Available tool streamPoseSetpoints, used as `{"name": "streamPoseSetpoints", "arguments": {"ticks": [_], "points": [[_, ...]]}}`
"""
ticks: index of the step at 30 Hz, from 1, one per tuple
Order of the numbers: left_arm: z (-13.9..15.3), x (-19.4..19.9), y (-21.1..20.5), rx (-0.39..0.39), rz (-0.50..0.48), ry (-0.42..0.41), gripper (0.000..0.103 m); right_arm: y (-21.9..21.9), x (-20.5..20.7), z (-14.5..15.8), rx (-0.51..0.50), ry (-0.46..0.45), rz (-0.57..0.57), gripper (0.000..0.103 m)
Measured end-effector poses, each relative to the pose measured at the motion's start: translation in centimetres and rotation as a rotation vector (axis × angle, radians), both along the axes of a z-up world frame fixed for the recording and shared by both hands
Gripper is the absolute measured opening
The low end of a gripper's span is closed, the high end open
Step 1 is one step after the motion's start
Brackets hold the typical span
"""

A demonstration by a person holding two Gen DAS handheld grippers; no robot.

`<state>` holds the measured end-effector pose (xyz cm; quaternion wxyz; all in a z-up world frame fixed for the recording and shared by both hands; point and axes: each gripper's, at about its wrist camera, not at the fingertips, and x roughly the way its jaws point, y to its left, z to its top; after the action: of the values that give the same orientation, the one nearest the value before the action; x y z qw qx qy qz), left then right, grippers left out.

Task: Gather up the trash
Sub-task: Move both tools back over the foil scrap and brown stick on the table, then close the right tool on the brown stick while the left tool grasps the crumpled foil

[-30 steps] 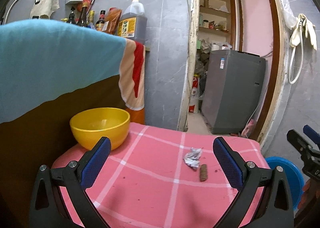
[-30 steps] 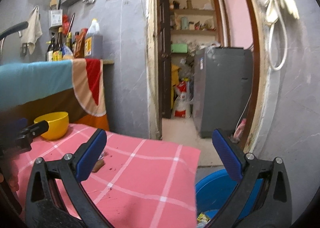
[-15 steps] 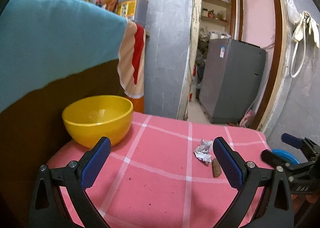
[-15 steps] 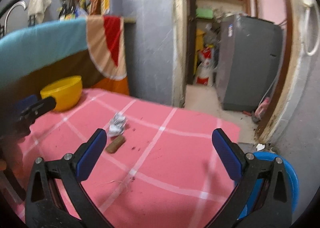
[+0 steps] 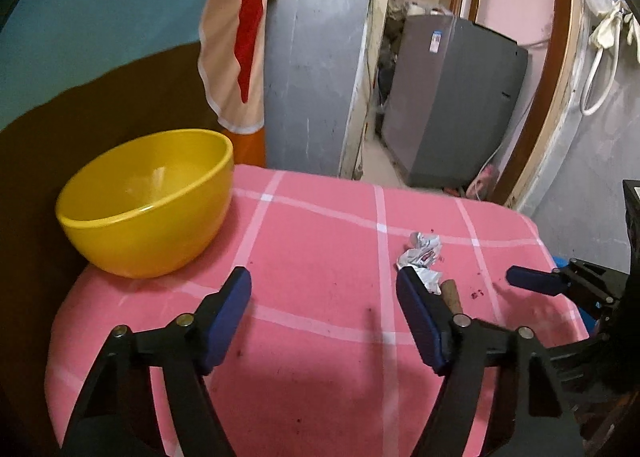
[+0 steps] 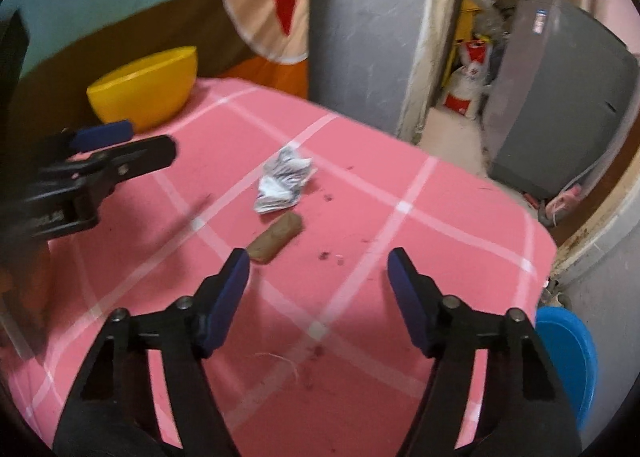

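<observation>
While both jaw sets are closing with nothing between them, the left hand-held gripper (image 5: 324, 289) and right hand-held gripper (image 6: 318, 271) have dropped toward the pink tabletop (image 6: 440, 217). Crumpled wrapper (image 6: 285, 181) and brown scrap (image 6: 276, 241) (touching each other) lie uncollected ahead.

Left tongs (image 5: 324, 289) angled downward, jaws closing on nothing, right tongs (image 6: 319, 271) likewise

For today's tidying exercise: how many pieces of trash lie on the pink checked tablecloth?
2: a crumpled wrapper mid-cloth, and a brown stub just beside it, nearer the cameras. Tiny crumbs aside; none seems hidden.
</observation>
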<state>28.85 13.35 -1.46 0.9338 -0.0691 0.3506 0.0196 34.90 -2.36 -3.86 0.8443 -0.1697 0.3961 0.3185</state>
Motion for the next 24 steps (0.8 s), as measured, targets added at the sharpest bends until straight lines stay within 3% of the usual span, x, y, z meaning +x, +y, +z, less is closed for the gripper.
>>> {"name": "streamPoseSetpoints", "arguments": {"ticks": [6, 9, 11, 16, 24], "points": [[-0.3, 0.2, 0.2, 0.003, -0.015, 0.032, 0.065, 2.4, 0.8, -0.9, -0.042, 0.029, 0.035, 0.060], [-0.5, 0.3, 0.4, -0.004, -0.022, 0.040, 0.065, 2.5, 1.2, -1.2, -0.052, 0.049, 0.038, 0.050], [-0.6, 0.5, 0.3, -0.010, -0.027, 0.045, 0.065, 2.2, 1.5, -1.1, -0.044, 0.051, 0.024, 0.036], [-0.6, 0.9, -0.3, -0.012, -0.073, 0.047, 0.062, 1.1, 2.1, -1.0, -0.019, 0.068, 0.021, 0.014], [-0.9, 1.8, -2.1, -0.005, -0.159, 0.079, 0.059, -1.0, 3.5, -0.9, 0.021, 0.090, -0.029, 0.014]]}}
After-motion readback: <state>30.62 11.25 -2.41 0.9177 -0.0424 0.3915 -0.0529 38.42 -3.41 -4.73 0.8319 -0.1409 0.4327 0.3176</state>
